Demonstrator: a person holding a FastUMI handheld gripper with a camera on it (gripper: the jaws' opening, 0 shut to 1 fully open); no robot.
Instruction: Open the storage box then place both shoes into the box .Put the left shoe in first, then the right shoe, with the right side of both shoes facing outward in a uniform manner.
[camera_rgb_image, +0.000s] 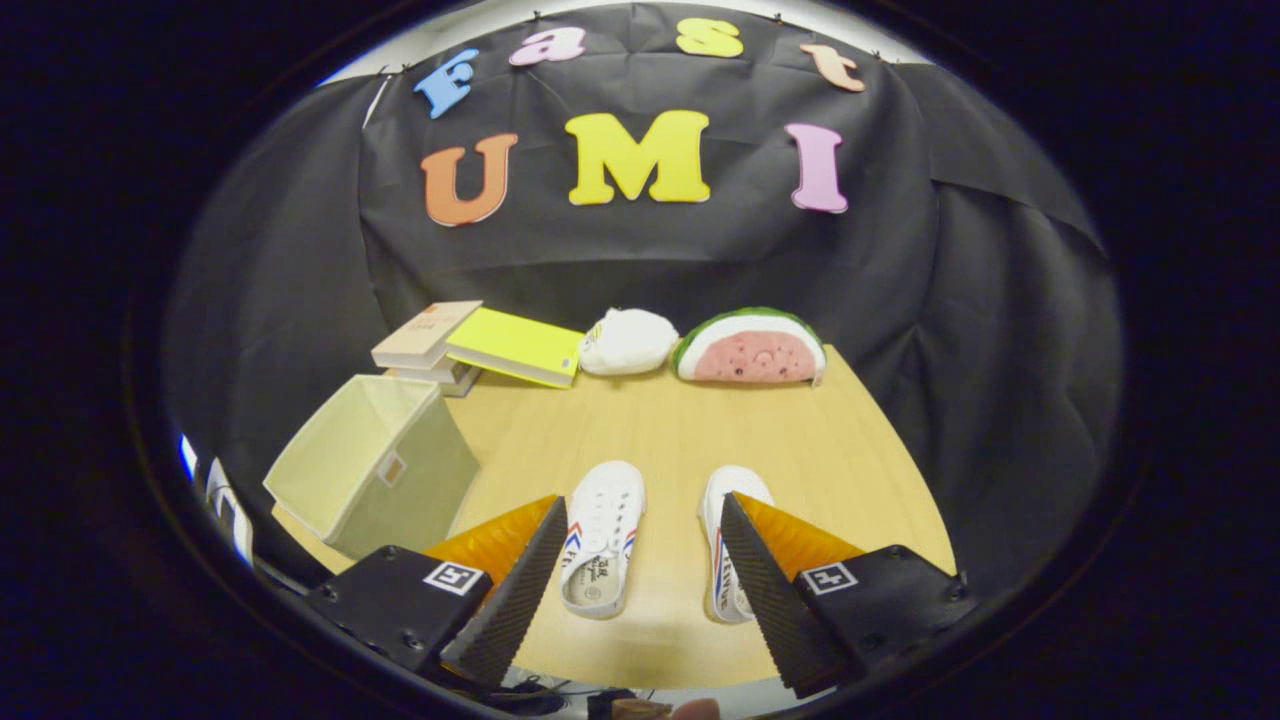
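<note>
left shoe (602, 535): insole print, unreadable | fingers (520, 590): square markers | storage box (372, 478): tag, unreadable

Gripper (640, 540) showing two black ribbed finger pads (520, 590), orange wedge-shaped backings, black mounting blocks bearing square fiducial markers and screws, jaws standing wide apart.

1. Box (375, 470): pale green fabric cube, tipped on its side on the desk (680, 430), opening up and leftward, small tag on its near wall.
2. Left shoe (602, 535): white canvas, red-blue stripes, toe pointing away, lying between the fingers.
3. Right shoe (725, 545): matching, parallel beside it, partly hidden behind one finger.
</note>
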